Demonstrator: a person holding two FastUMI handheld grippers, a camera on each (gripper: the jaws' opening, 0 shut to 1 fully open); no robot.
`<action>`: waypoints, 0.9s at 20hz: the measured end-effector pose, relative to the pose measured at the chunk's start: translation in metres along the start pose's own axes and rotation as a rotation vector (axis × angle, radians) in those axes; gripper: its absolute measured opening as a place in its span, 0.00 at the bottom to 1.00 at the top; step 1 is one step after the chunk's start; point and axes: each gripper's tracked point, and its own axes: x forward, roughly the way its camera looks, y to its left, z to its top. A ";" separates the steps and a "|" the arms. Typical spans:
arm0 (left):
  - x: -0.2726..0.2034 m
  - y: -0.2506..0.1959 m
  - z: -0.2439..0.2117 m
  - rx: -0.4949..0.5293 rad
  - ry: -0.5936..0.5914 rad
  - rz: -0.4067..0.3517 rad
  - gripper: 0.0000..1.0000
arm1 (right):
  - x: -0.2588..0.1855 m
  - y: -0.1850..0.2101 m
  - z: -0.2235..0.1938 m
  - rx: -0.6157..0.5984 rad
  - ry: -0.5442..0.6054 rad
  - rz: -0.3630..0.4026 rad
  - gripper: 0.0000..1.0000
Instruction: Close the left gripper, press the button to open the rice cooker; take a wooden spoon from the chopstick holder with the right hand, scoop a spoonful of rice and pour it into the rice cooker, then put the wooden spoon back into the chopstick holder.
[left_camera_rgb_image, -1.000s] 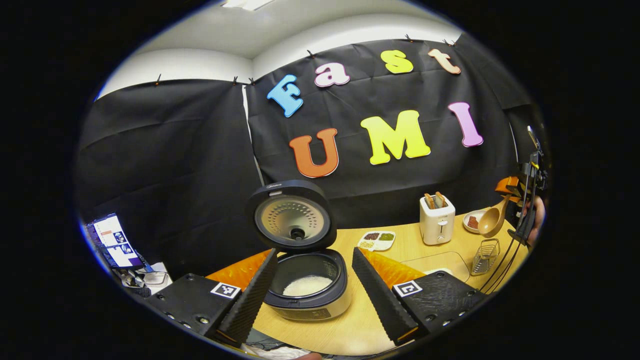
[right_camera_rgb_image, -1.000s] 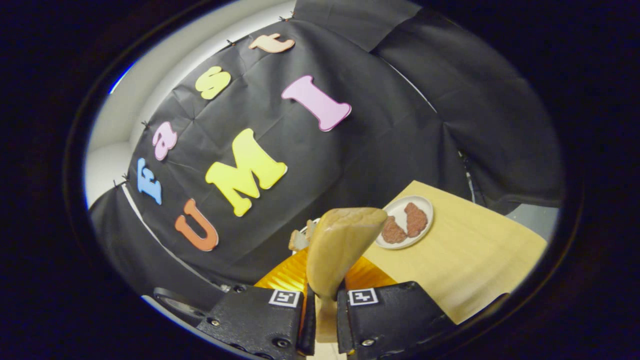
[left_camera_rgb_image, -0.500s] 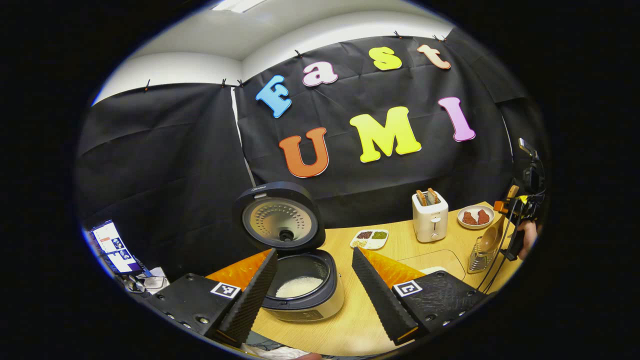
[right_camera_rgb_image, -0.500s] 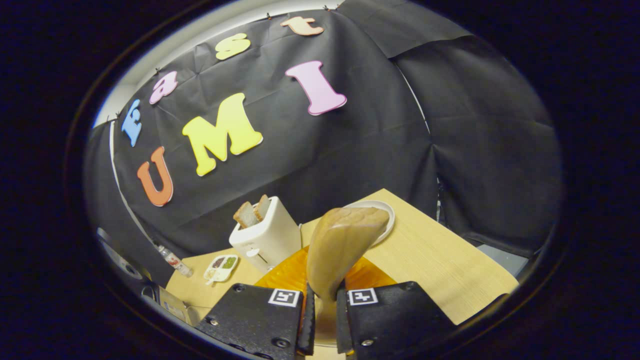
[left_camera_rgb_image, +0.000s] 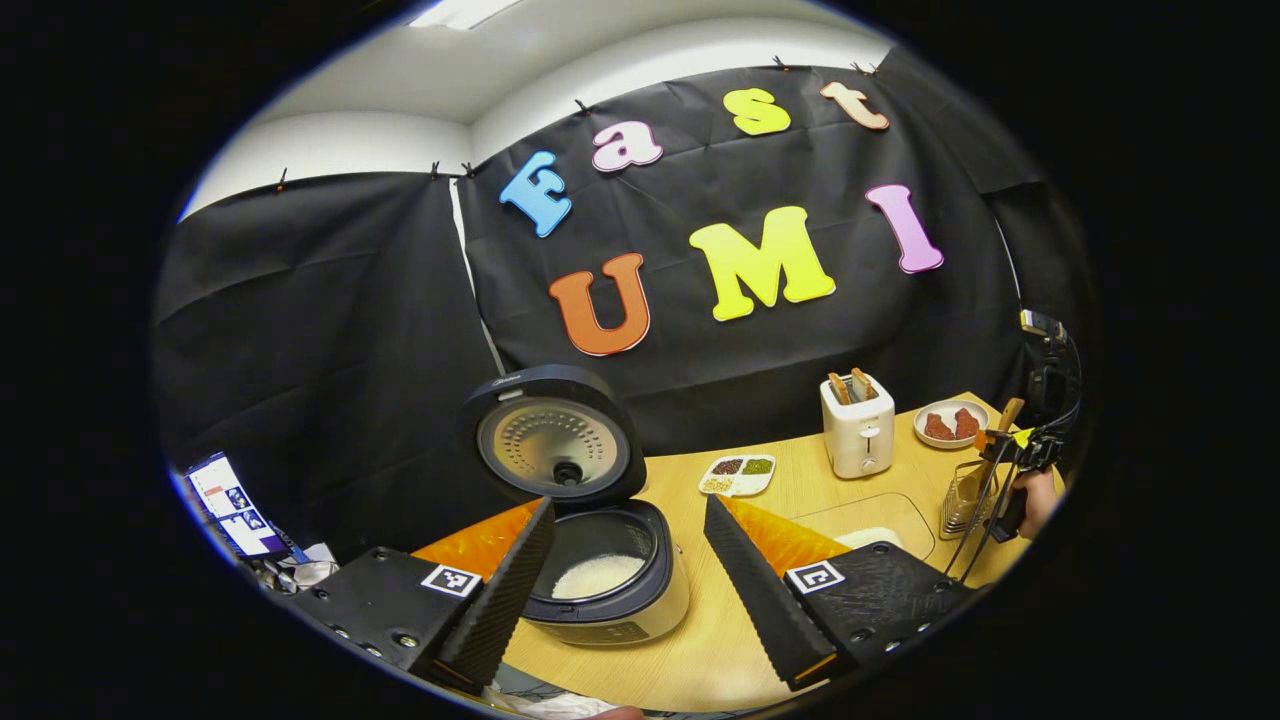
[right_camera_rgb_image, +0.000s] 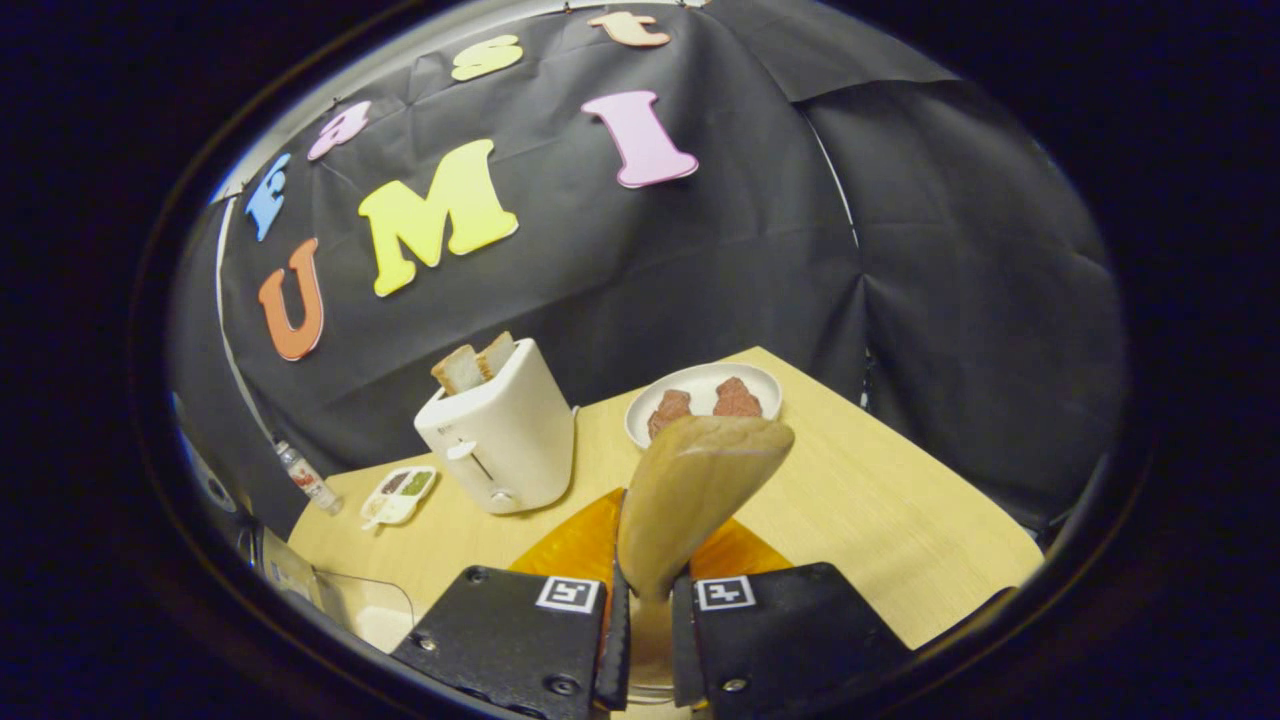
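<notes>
The rice cooker (left_camera_rgb_image: 610, 590) stands open with its lid (left_camera_rgb_image: 550, 440) raised and white rice in the pot. My left gripper (left_camera_rgb_image: 630, 600) is open just in front of it, one finger on each side, holding nothing. At the table's far right, my right gripper (left_camera_rgb_image: 1005, 450) holds the wooden spoon (left_camera_rgb_image: 968, 485), whose bowl sits down inside the wire chopstick holder (left_camera_rgb_image: 955, 505). In the right gripper view, my right gripper (right_camera_rgb_image: 645, 640) is shut on the wooden spoon (right_camera_rgb_image: 690, 490), which rises close between the fingers.
A white toaster (right_camera_rgb_image: 500, 430) with bread, a plate of meat (right_camera_rgb_image: 705, 395) and a small sectioned dish (right_camera_rgb_image: 398, 495) stand along the back of the wooden table (right_camera_rgb_image: 880, 520). A clear container (left_camera_rgb_image: 870, 520) lies between cooker and holder. A hand (left_camera_rgb_image: 1040, 495) grips the right tool.
The right gripper has come down and levelled out, lowering the spoon's bowl from above the wire holder into it. The left gripper has hardly moved and stays open.
</notes>
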 end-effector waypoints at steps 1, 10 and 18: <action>0.000 0.000 -0.001 -0.003 0.000 0.000 0.96 | 0.003 -0.003 -0.003 -0.022 0.010 -0.015 0.22; -0.002 0.003 0.005 -0.013 -0.011 0.001 0.96 | -0.008 -0.026 -0.007 -0.184 0.051 -0.117 0.41; -0.009 0.013 0.009 -0.019 -0.032 0.012 0.95 | -0.038 -0.043 0.007 -0.133 0.046 -0.116 0.82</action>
